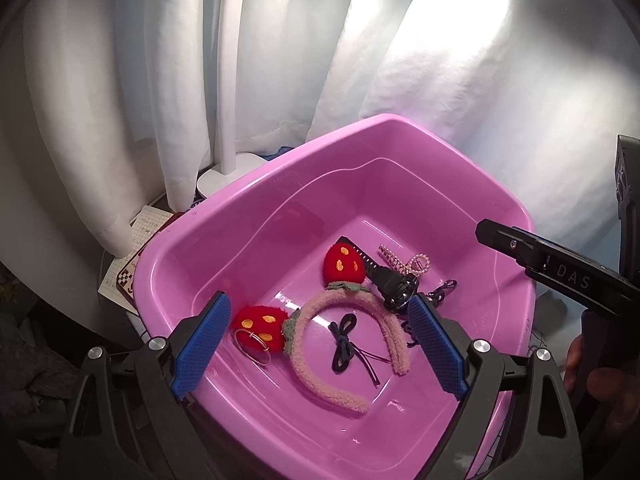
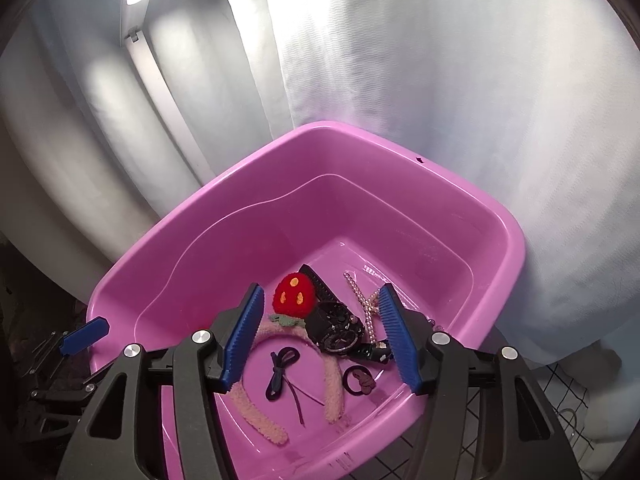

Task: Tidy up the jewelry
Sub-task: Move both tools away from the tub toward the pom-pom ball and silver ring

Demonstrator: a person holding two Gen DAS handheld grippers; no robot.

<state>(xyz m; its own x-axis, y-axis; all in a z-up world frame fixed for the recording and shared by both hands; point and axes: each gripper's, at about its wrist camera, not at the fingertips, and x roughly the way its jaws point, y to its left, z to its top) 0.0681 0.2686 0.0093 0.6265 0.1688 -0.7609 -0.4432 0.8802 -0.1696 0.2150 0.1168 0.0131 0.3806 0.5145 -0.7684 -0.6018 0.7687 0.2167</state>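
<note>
A pink plastic tub (image 1: pixel 224 216) (image 2: pixel 192 220) holds the jewelry. In it lie a fuzzy pink headband with two red strawberry ears (image 1: pixel 316 368) (image 2: pixel 332 392), a dark blue bow tie cord (image 1: pixel 342 344) (image 2: pixel 280 368), a black watch (image 1: pixel 394 286) (image 2: pixel 336 328), a pearl chain (image 1: pixel 404 264) (image 2: pixel 366 304), a metal ring (image 1: pixel 256 346) and a dark hair tie (image 2: pixel 358 378). My left gripper (image 1: pixel 320 344) is open above the tub's near side. My right gripper (image 2: pixel 322 336) is open above the watch and headband; it also shows in the left wrist view (image 1: pixel 552 268).
White curtains (image 1: pixel 320 60) hang behind the tub. A white lamp base (image 1: pixel 228 176) stands at the back left, with papers (image 1: pixel 132 256) beside the tub. A checked cloth (image 2: pixel 520 440) lies under the tub at right.
</note>
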